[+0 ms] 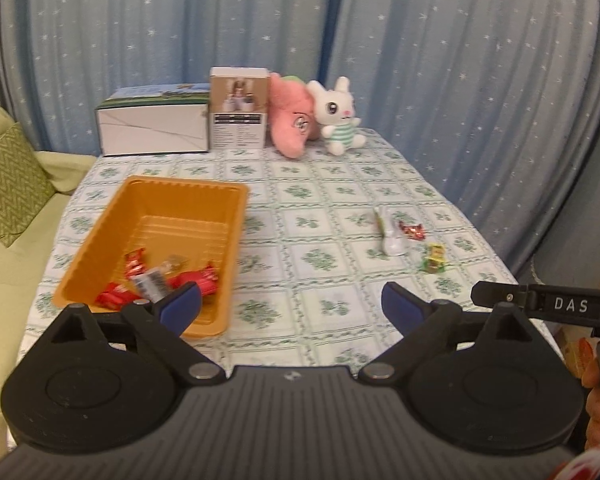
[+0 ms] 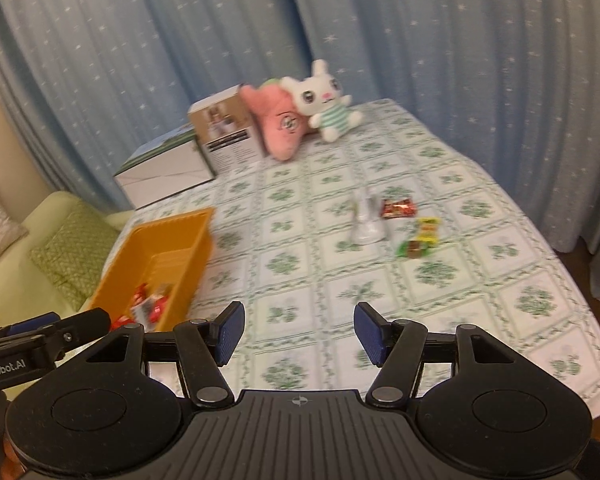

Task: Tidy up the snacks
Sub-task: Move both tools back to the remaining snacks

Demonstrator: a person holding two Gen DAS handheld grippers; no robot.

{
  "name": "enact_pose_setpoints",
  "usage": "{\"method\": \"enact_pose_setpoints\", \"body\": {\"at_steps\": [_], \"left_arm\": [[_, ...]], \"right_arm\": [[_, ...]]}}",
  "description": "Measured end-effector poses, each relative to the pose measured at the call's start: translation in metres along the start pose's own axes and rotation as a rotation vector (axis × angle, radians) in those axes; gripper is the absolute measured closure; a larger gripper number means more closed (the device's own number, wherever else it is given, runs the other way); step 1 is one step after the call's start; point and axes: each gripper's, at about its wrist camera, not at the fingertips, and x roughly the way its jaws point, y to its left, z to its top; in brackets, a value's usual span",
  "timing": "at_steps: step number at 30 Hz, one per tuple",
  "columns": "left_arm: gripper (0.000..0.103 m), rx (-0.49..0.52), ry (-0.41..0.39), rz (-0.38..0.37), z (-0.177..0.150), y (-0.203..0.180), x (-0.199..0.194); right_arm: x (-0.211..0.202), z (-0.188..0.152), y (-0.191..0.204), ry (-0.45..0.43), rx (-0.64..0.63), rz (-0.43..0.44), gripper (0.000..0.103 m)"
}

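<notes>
Nearest the lens, the left gripper hangs over the near edge of the bench with its blue-padded jaws spread wide and nothing between them. Just beyond its left pad sits an orange plastic tray, a ribbed rectangular tub, holding several red-wrapped snacks and a silvery packet with a barcode heaped at its near end. On the right side of the bench, well apart from the tray, three snacks lie loose on the green-flowered cloth: a whitish clear wrapper, a small red wrapped candy just right of it, and a yellow-and-green wrapped candy nearer the camera. From the right wrist view the right gripper also stands with its jaws apart and empty, over the bench's near side. At the far edge stand a white box, a brown box, a pink plush and a white rabbit plush, before a blue starred curtain
</notes>
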Motion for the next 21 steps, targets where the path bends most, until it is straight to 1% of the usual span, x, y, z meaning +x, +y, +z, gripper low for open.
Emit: {"method": "enact_pose_setpoints", "body": {"at_steps": [11,21], "left_arm": [[0.007,0.061,0.02,-0.075,0.007,-0.05,0.026],[0.006,0.083,0.034,-0.124,0.01,-0.076,0.052]], "right_arm": [[-0.012,0.011,-0.048,-0.032,0.051,-0.09,0.042],[-0.006,0.016,-0.078,-0.028,0.08,-0.133,0.042]]}}
